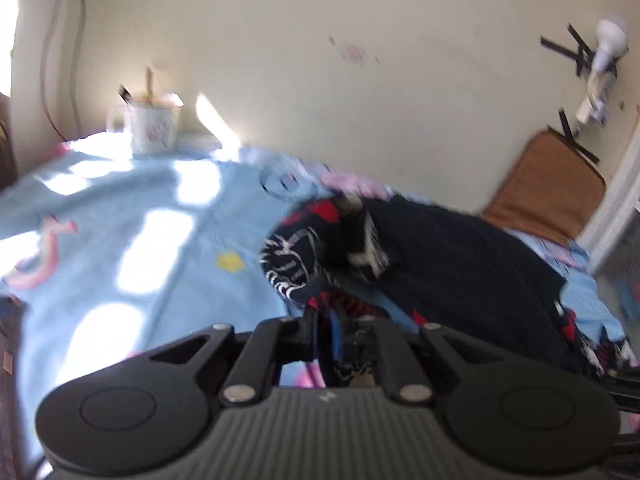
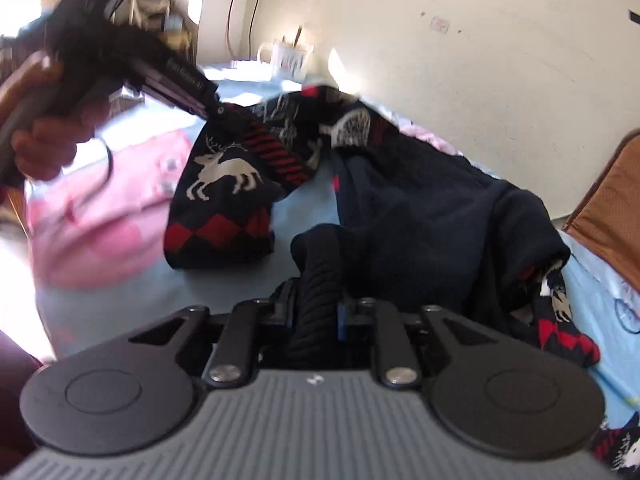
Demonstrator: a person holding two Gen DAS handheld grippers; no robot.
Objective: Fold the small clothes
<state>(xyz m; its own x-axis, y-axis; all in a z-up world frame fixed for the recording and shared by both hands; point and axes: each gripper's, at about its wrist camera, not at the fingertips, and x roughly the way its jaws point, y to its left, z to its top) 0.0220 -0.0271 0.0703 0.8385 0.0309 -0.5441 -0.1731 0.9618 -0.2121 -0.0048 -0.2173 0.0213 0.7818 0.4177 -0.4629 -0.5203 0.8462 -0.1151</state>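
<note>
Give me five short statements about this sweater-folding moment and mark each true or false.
1. The right gripper is shut on dark ribbed fabric of the sweater. True.
2. The left gripper is open and holds nothing. False: it is shut on patterned sweater fabric.
3. The sweater shows a white reindeer. True.
4. The bedsheet is plain green. False: it is light blue with prints.
5. A white mug stands by the wall. True.
</note>
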